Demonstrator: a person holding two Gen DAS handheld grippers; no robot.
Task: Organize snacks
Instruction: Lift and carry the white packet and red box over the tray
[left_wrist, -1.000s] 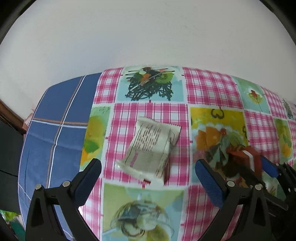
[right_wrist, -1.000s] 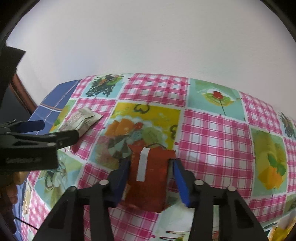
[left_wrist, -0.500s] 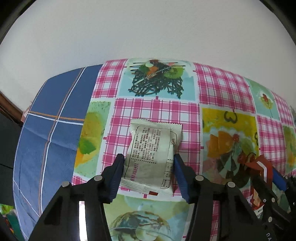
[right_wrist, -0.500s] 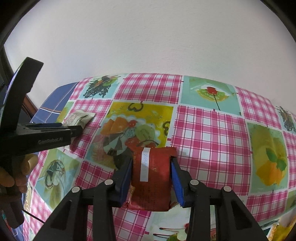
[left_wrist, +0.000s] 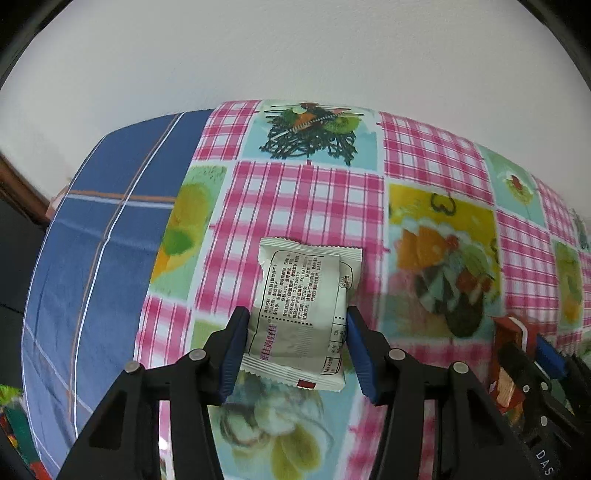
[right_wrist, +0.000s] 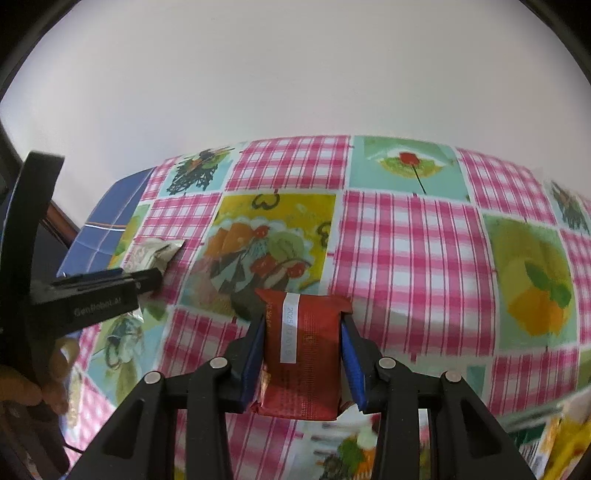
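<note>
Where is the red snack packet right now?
The red snack packet sits clamped in the right gripper, above the checked tablecloth, right of the white packet.

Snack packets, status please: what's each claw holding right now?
Left gripper clamped on white packet. Right gripper clamped on red packet. Checked tablecloth ahead, nothing in the way.
</note>
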